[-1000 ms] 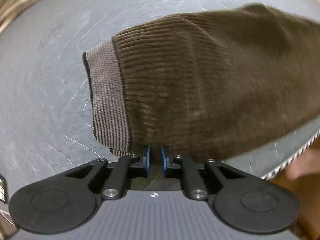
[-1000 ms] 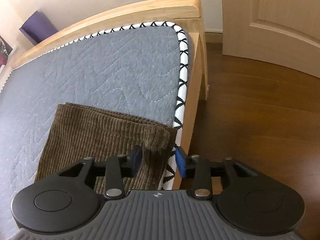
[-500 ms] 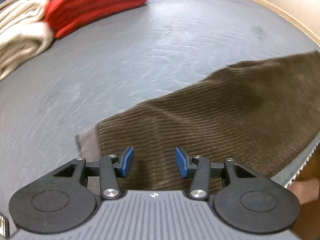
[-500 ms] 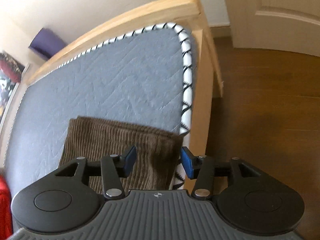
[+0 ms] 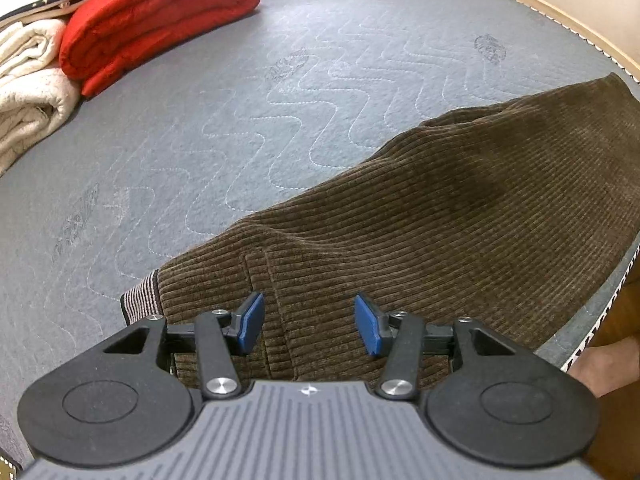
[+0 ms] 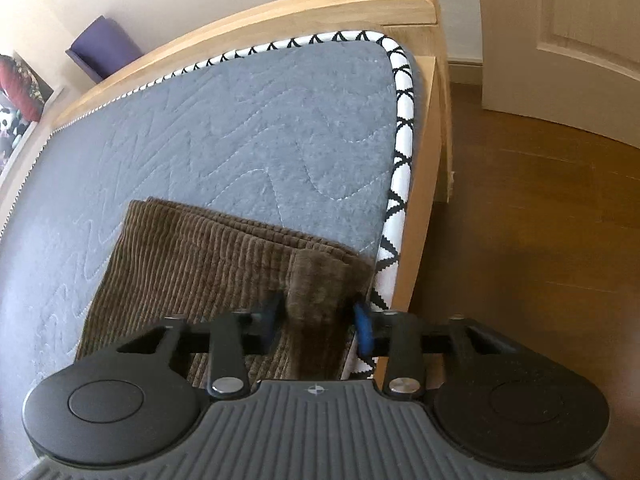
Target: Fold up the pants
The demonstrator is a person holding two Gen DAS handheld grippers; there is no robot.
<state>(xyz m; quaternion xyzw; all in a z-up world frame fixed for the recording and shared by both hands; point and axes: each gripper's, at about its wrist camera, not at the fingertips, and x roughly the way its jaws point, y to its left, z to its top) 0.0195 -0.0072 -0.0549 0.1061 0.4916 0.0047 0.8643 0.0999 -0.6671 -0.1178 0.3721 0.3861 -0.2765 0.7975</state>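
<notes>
The brown corduroy pants (image 5: pixel 460 216) lie flat on the grey quilted mattress (image 5: pixel 280 92), folded into a long band along the mattress's near edge. In the left wrist view their long axis runs from the striped cuff (image 5: pixel 140 300) at the lower left up to the far end at the upper right, close beside the black-and-white piped mattress edge (image 6: pixel 400 152). In the right wrist view the same pants (image 6: pixel 188 264) end in stacked layers near the mattress's corner, with the wooden bed frame (image 6: pixel 288 12) beyond.

The left gripper (image 5: pixel 309 323) hangs just above the cuff end of the pants. Its blue fingers (image 5: pixel 251 322) stand about half apart and are opening; corduroy shows in the gap below them, but the fingers do not press on it.

The right gripper (image 6: pixel 318 316) is at the other end of the pants, by the mattress edge. Its fingers (image 6: pixel 363 326) are closing, and a raised, blurred fold of corduroy stands between them, touched on both sides.

Far from the pants, at the mattress's other side, lie a folded red blanket (image 5: pixel 156 16) and folded cream towels (image 5: pixel 28 88). Past the mattress edge are the dark wooden floor (image 6: pixel 540 220) and a pale door (image 6: pixel 568 20).
</notes>
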